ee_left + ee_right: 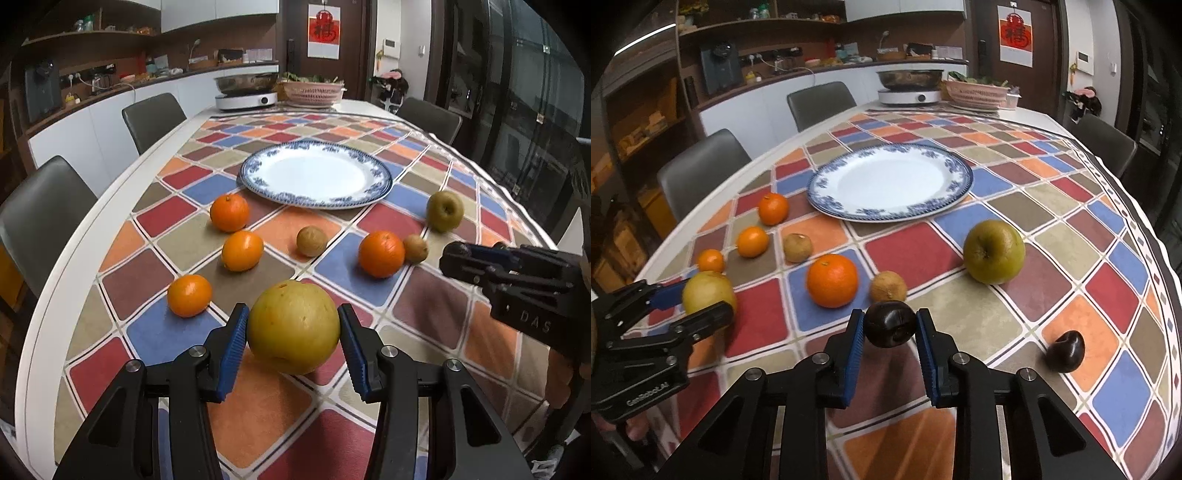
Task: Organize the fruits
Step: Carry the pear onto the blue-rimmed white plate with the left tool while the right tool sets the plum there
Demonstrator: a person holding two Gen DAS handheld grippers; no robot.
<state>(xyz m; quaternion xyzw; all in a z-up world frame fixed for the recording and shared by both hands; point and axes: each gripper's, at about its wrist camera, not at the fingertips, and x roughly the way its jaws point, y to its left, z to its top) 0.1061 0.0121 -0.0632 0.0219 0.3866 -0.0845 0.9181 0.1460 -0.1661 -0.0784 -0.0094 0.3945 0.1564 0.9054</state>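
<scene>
Right tongs point(889, 325) pinching dark plum point(889, 324); left tongs point(292, 328) clamping yellow pear point(293, 326). Empty plate point(955, 184) straight ahead of both, comparably near either.

Fruit row blocks the way to plate

Plate point(886, 184) bare, cloth round it open. Btwn grippers & plate: oranges point(832, 280), 2 brown fruits point(798, 248), green apple point(993, 252). Gaps btwn them; right side open bar dark fruit point(1065, 350).

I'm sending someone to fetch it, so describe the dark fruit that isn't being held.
Start at the blue-rimmed plate on the checked tablecloth. Come toward the near right edge, past the big green apple. The loose dark fruit lies alone on an orange square, near-black and glossy, unlike its twin in the right gripper.
</scene>
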